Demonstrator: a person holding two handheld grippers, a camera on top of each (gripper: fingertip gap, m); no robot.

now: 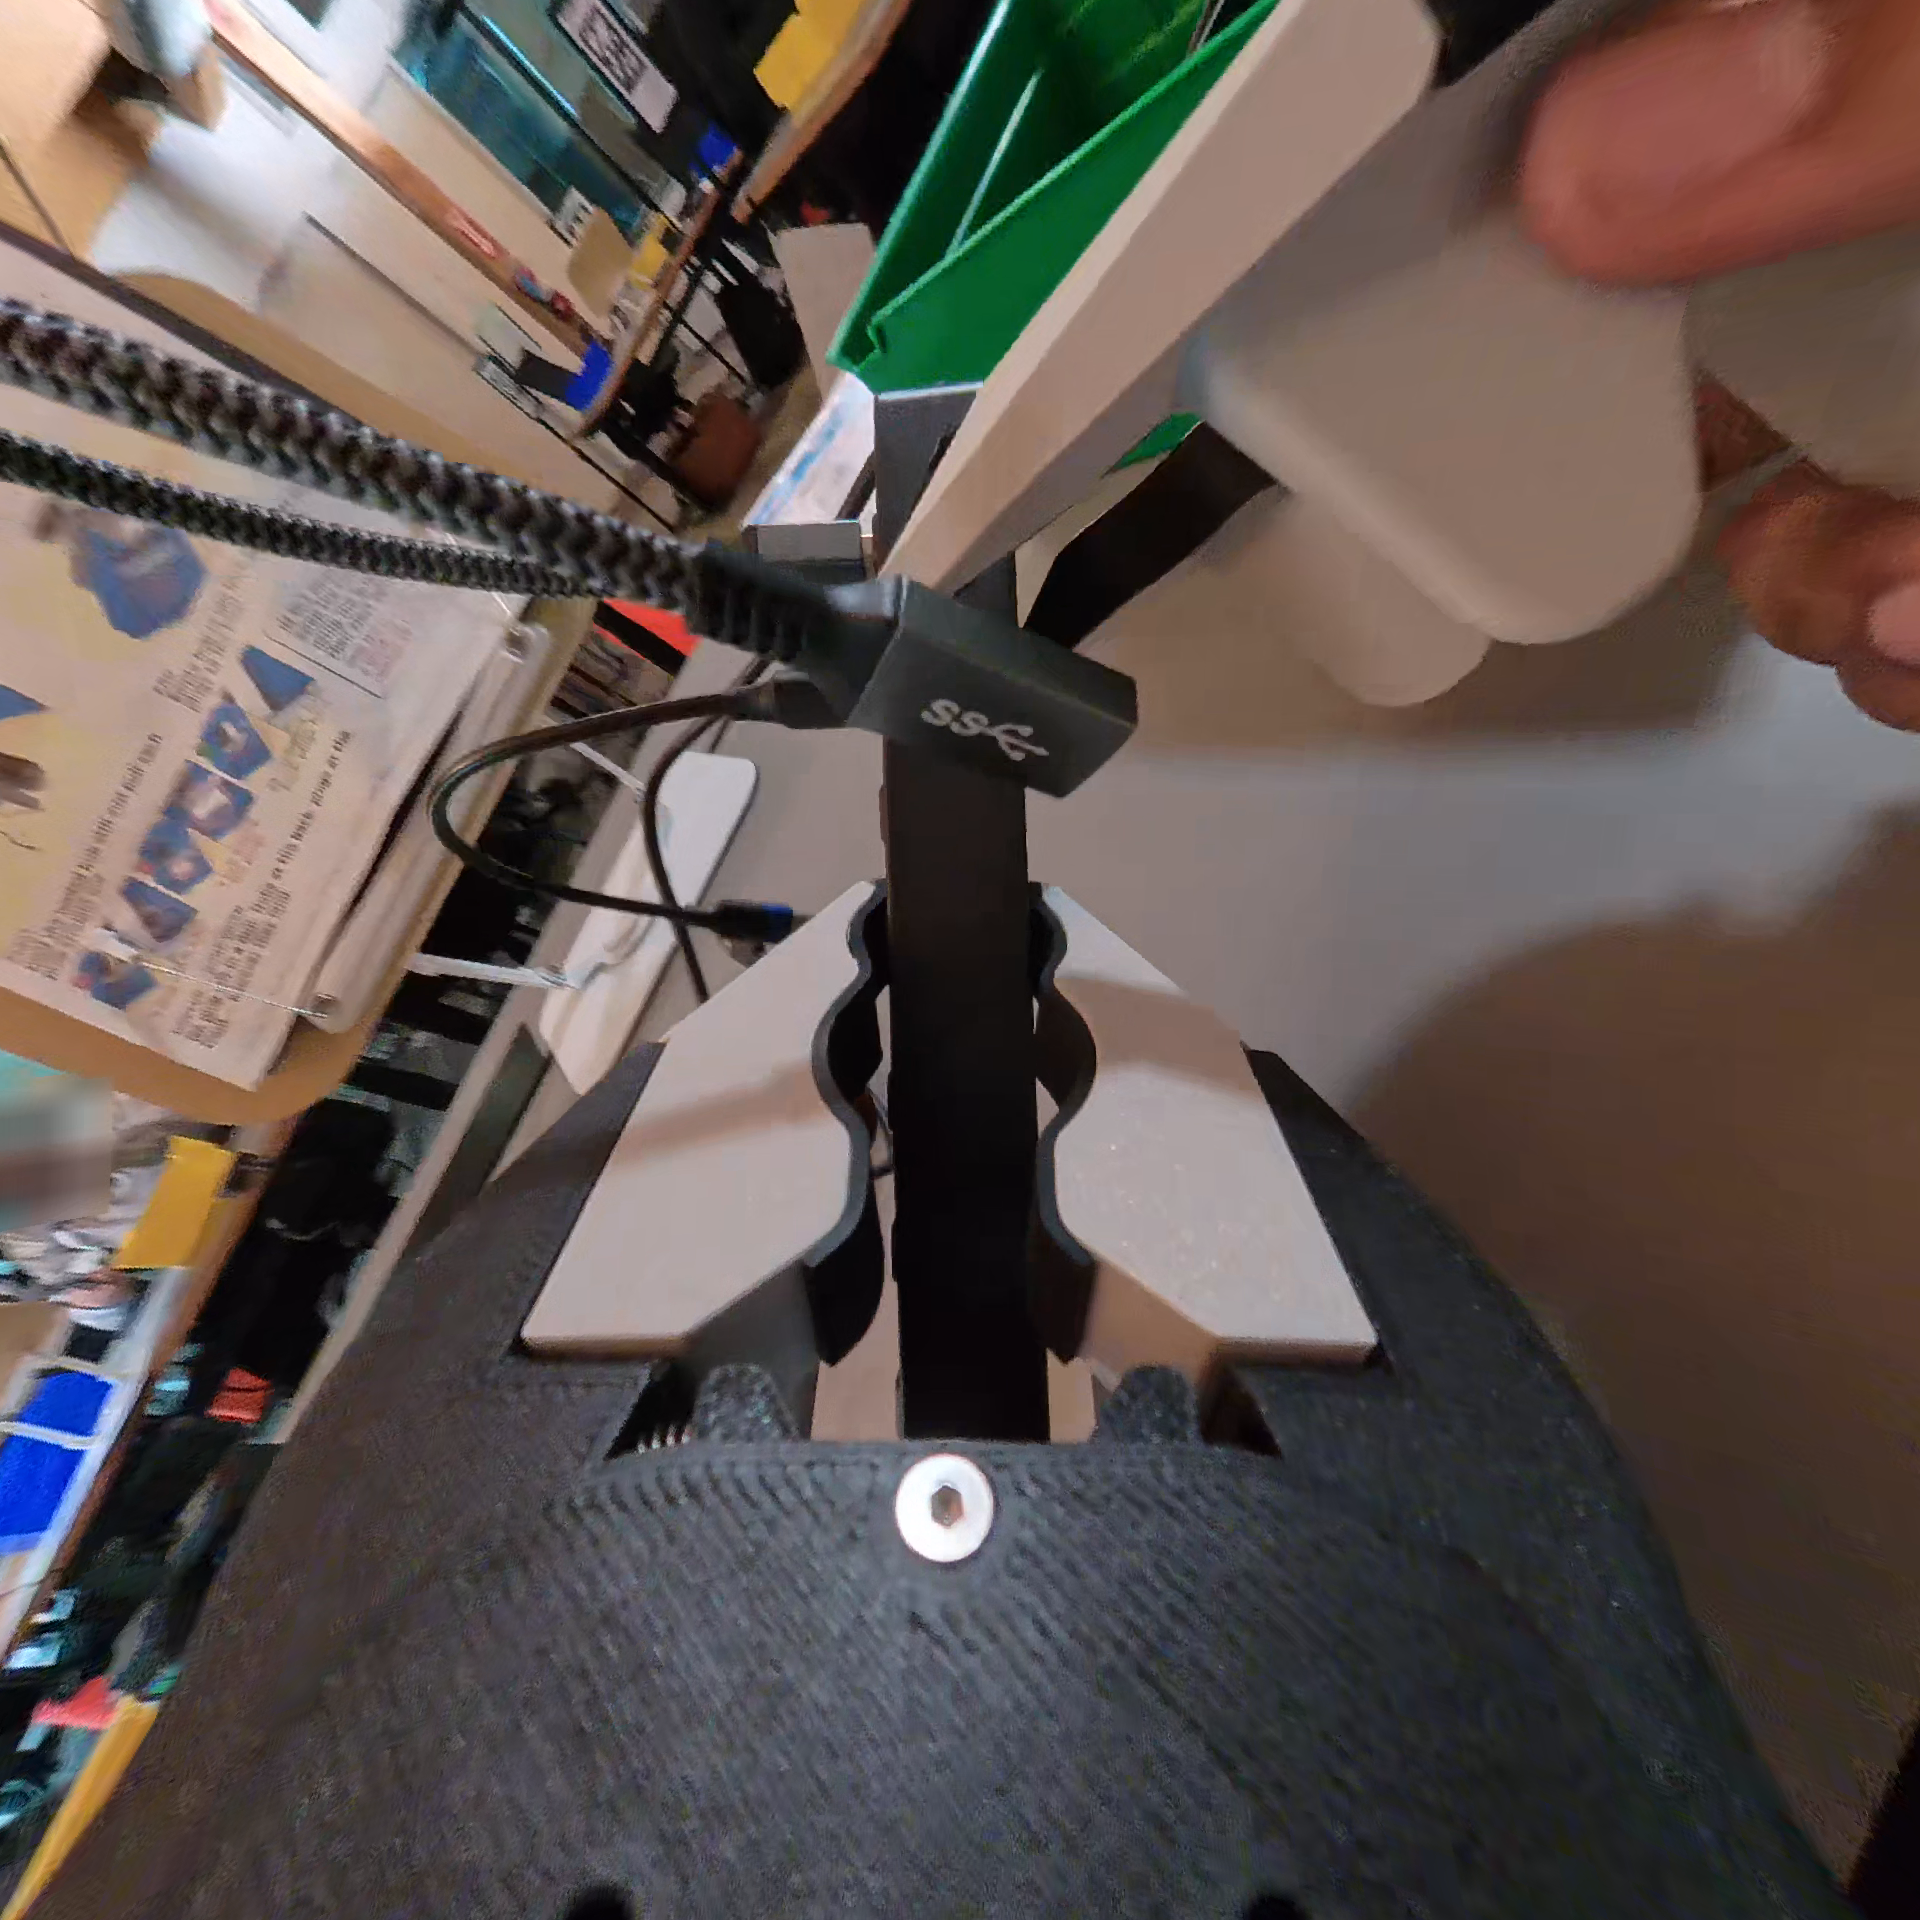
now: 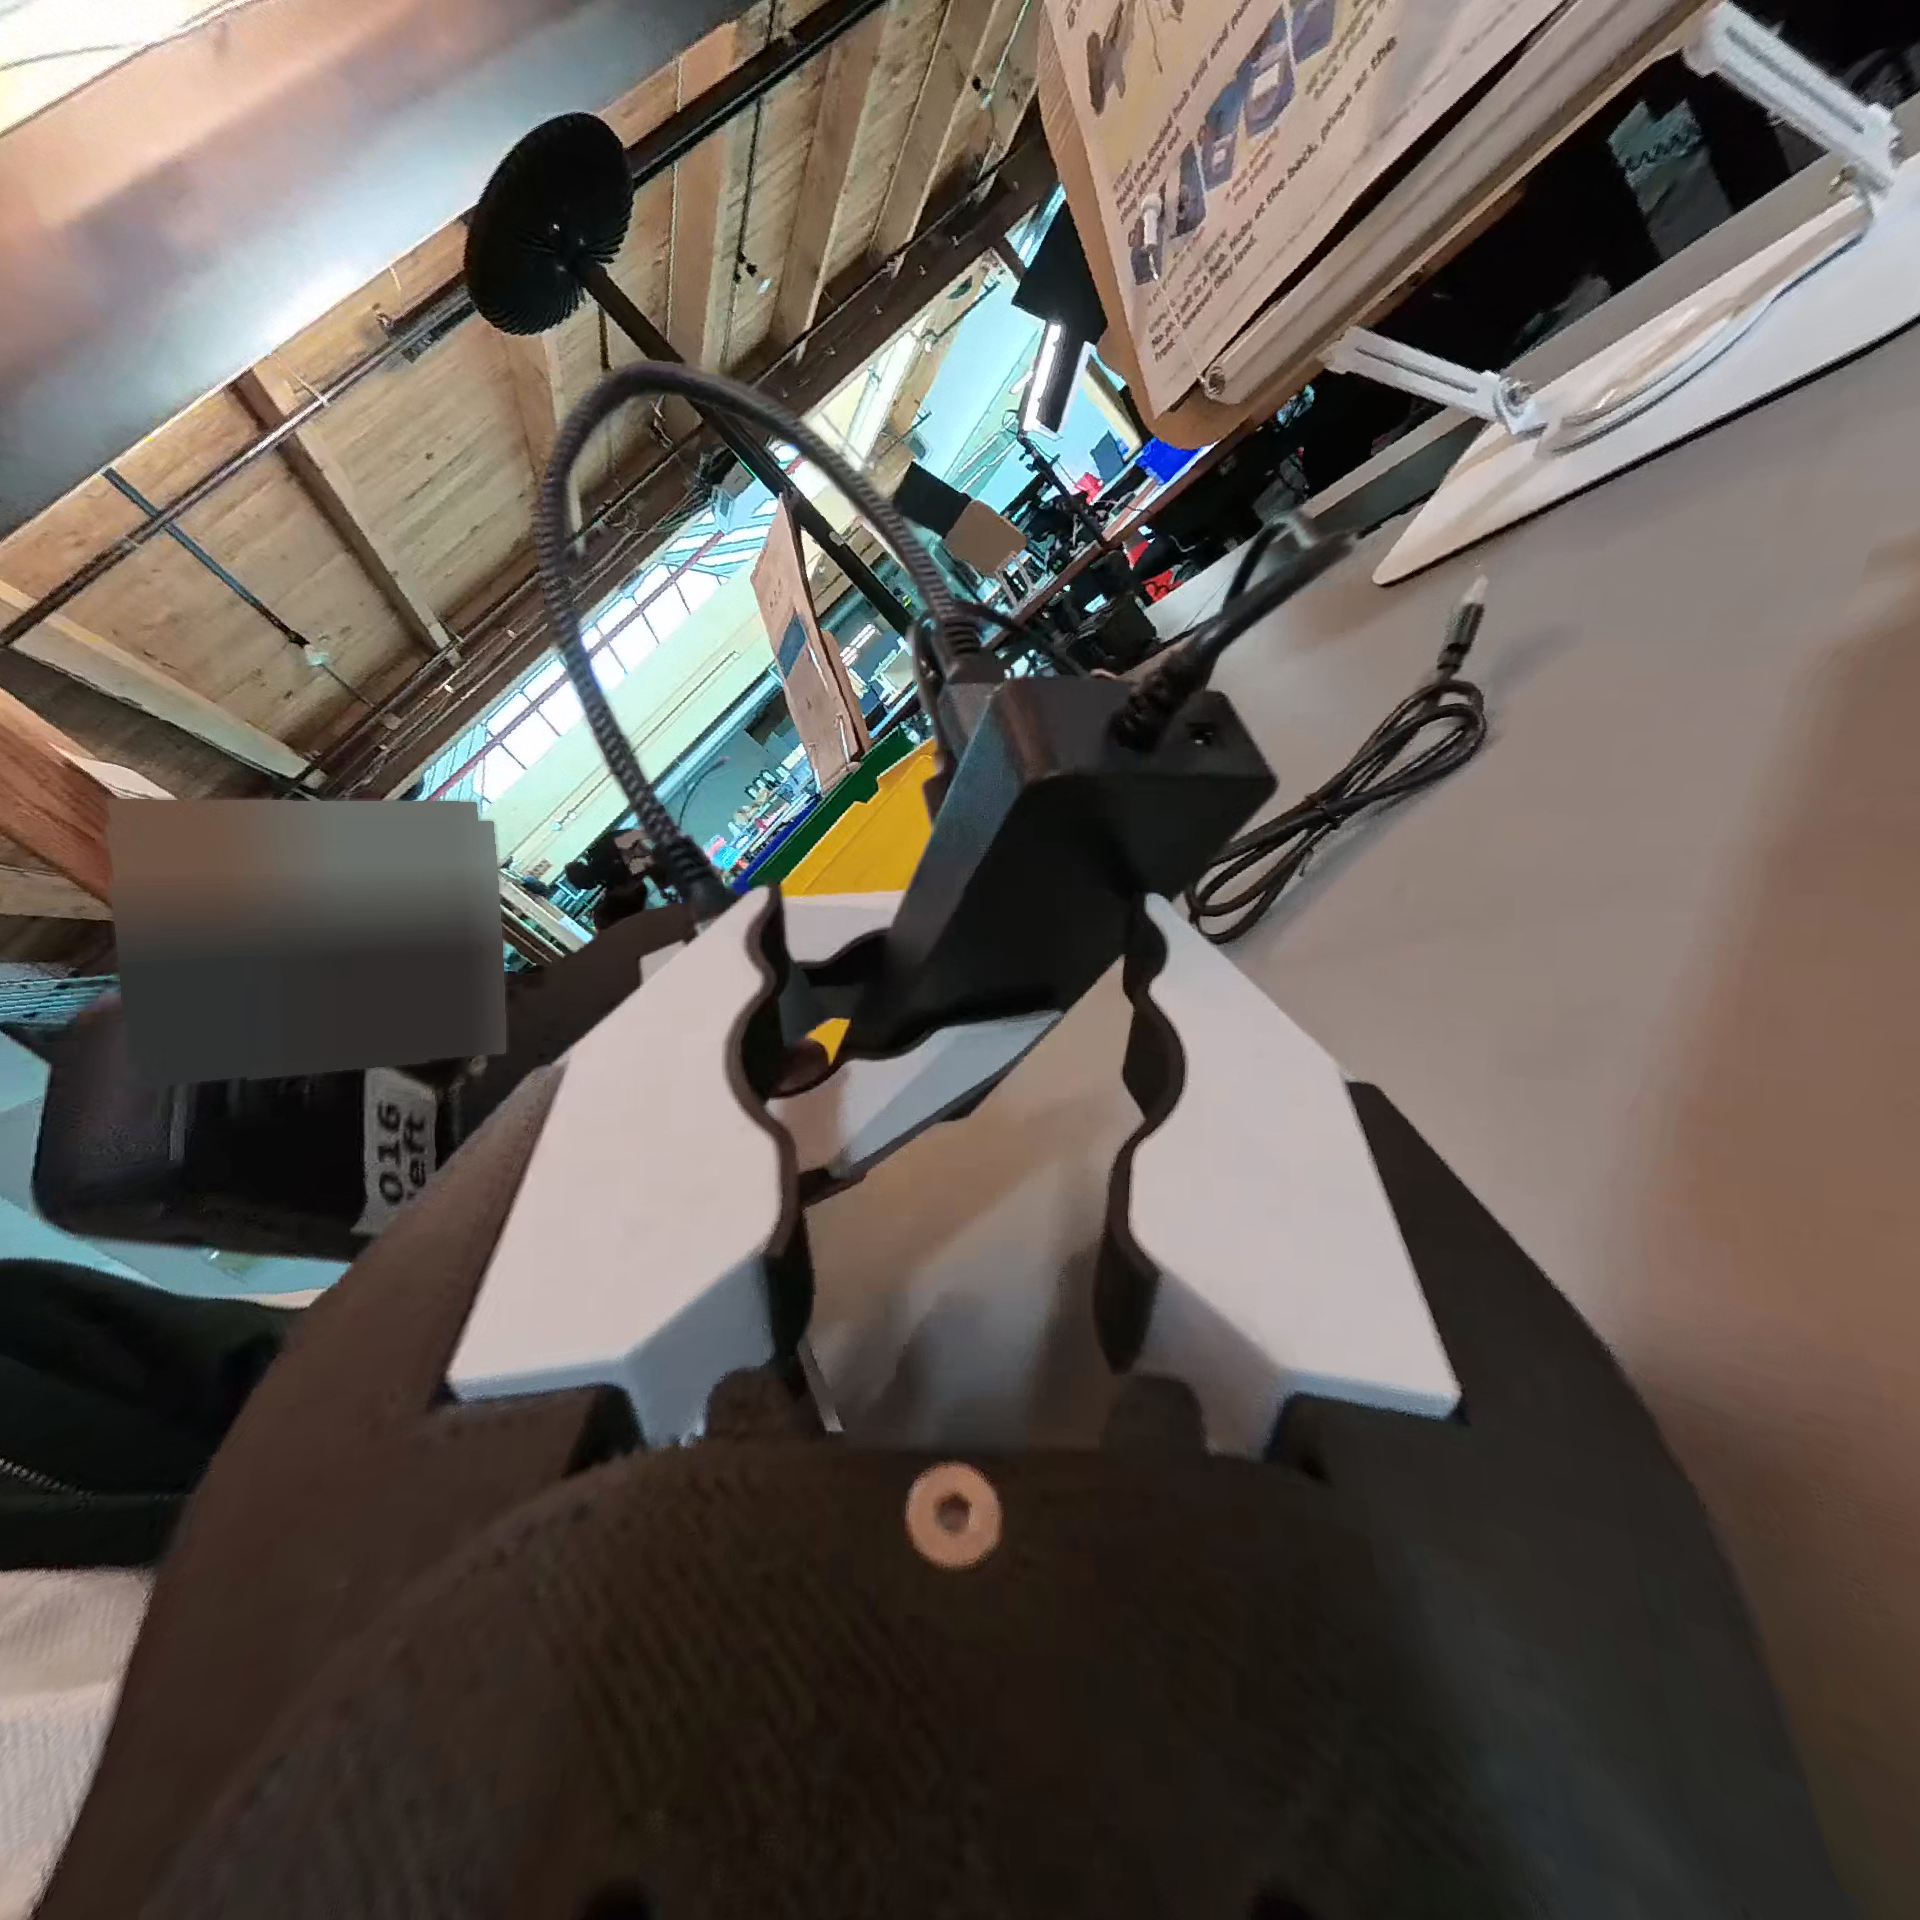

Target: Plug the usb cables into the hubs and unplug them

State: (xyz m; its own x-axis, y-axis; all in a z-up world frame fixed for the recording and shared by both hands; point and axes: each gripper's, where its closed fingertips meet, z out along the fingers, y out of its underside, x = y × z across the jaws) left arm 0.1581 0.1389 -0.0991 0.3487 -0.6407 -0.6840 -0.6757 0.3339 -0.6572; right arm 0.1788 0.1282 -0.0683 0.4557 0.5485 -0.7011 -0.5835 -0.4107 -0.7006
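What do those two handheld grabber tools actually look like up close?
Both match: the left gripper and right gripper have a black, ribbed 3D-printed body with a silver hex screw in the middle, and two pale grey fingers lined with wavy black pads.

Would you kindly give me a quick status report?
Left tongs shut on hub. Right tongs open, empty, near hub. Braided cable plugged in. Nothing in the way.

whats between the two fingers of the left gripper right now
The black hub fills the gap: the left gripper is clamped on its long body. The left wrist view shows it, with the braided cable's plug at the hub's far end.
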